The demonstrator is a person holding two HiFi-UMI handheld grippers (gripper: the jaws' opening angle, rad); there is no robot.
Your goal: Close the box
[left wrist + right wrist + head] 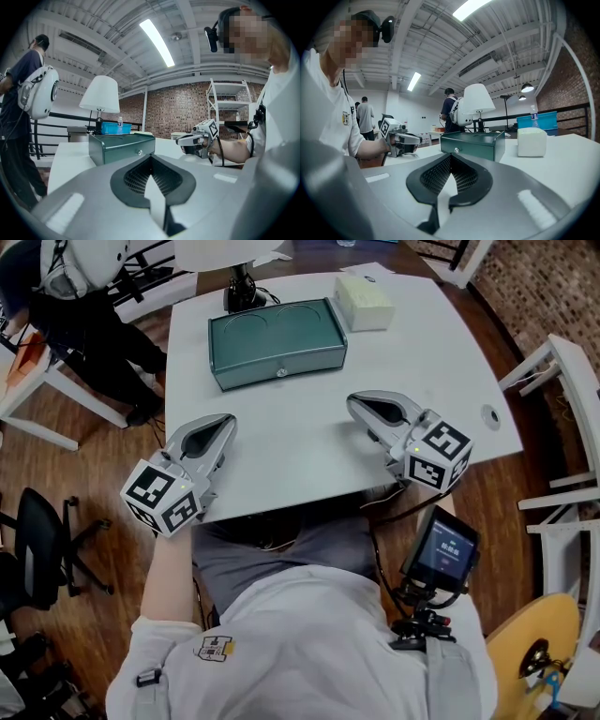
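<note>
Closest to the camera I saw a small logo patch (pixel 216 648) on the white shirt and a handheld unit with a lit screen (pixel 441 554) at the person's right hip; the print on both was too small for me to read. The only clear markings were the black-and-white square patterns on each gripper's cube. The left gripper (pixel 225 425) rested near the front left edge of the white table (pixel 309 456). In its own view its fingers met at the tips, with nothing caught between them and only a sliver of tabletop showing behind the tips. The right gripper (pixel 359 405) lay further in on the right, its fingers likewise pressed together and empty. The green metal cash box (pixel 277 341) sat beyond both sets of tips, towards the far side of the table. Its lid was down flat and a small round lock (pixel 280 372) faced me. It touched neither gripper. The right fingertips were near its front right corner, and the left fingertips were a little further off, before its front left corner. Just beside the box's right end stood a pale foam block (pixel 364 302). Behind the box I saw a lamp with a white shade (pixel 99 96) and a blue bin (pixel 116 127). At the far left stood another person carrying a white pack (pixel 38 91).
</note>
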